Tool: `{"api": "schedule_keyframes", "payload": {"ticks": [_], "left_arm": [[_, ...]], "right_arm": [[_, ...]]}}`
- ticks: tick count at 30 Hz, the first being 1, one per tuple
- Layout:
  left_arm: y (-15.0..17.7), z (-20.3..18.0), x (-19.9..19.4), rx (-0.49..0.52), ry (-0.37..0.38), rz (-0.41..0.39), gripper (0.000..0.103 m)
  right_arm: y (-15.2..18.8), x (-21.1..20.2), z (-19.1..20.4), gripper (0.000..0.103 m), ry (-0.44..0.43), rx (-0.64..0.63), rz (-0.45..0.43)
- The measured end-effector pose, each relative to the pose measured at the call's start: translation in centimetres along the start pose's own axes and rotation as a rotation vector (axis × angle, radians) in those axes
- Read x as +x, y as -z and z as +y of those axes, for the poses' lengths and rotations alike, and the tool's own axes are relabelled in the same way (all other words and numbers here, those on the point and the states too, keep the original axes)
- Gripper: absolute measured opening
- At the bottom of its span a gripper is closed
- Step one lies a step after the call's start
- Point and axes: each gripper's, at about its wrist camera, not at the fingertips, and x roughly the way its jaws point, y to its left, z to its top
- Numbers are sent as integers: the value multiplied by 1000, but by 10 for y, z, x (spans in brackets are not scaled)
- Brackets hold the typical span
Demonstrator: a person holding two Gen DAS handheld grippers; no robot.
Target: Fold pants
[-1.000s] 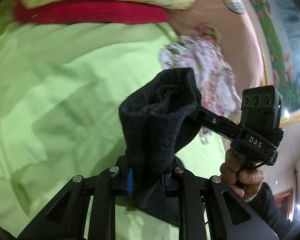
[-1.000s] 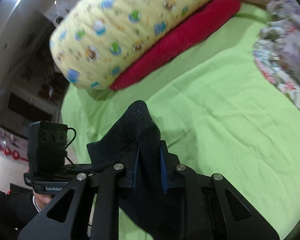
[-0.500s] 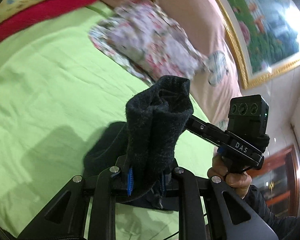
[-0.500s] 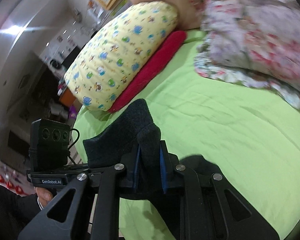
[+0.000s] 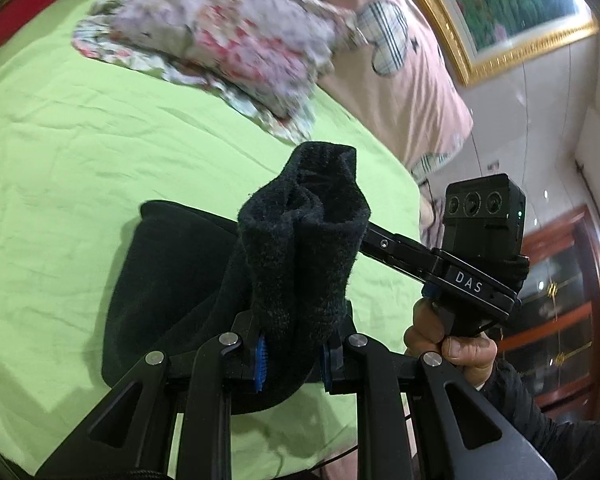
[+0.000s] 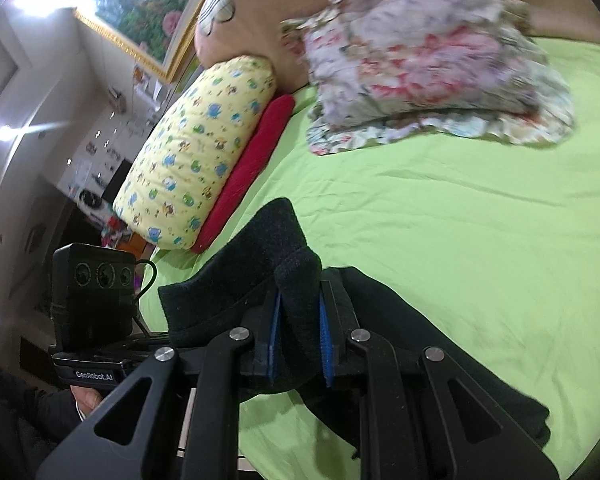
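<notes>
we see the left gripper [image 5: 292,360] with its blue pads nearly together, pinching a thick bunch of the black pants [image 5: 300,256]; the fabric stands up in a rumpled fold above the jaws. the right gripper [image 6: 300,344] is clamped the same way on another bunched edge of the pants [image 6: 240,272], blue pads pressing the cloth from both sides. between and below the two grippers the rest of the pants hangs down and lies in a dark heap on the green bedsheet [image 5: 80,152].

the sheet covers a bed and is lightly wrinkled. toward the head of the bed lies a floral pillow [image 5: 228,36], blurred in both views, and behind it a pink headboard cover [image 5: 412,80] with a plaid heart patch. in the right wrist view a yellow pillow with small cartoon prints [image 6: 196,156] rests on a red cushion [image 6: 252,168] at the far side of the bed. a gold-framed landscape painting [image 5: 512,12] hangs on the wall, and a dark wooden cabinet [image 5: 564,304] stands beyond the bed's edge.

the right hand [image 5: 452,340], in a dark sleeve, grips its handle just beside the bed's edge. in the right wrist view we see the left hand [image 6: 86,396] only partly, under its device. both grippers point down toward the sheet, side by side and near each other.
</notes>
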Motion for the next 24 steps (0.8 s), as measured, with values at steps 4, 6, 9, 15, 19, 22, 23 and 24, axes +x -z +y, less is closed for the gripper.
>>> {"api": "schedule_keyframes", "payload": {"ticks": [4, 6, 9, 15, 19, 22, 23, 24], "left_arm": [[1, -19, 20, 51, -6, 53, 18], [3, -29, 32, 81, -10, 81, 18], [6, -40, 50, 125, -29, 118, 18], [16, -44, 86, 148, -49, 207, 18], [18, -53, 105, 179, -60, 242, 18], [20, -57, 117, 206, -79, 264, 21], [22, -59, 122, 214, -84, 274, 22], [22, -59, 124, 217, -87, 280, 24]], "right_arm": [[13, -17, -18, 18, -1, 42, -38], [19, -26, -26, 18, 0, 60, -56], [30, -38, -40, 18, 5, 92, -85], [53, -44, -70, 18, 28, 166, -92], [65, -50, -87, 18, 37, 212, -114], [71, -53, -99, 19, 33, 254, -115], [73, -54, -101, 23, 34, 261, -114], [75, -55, -103, 24, 47, 265, -116]]}}
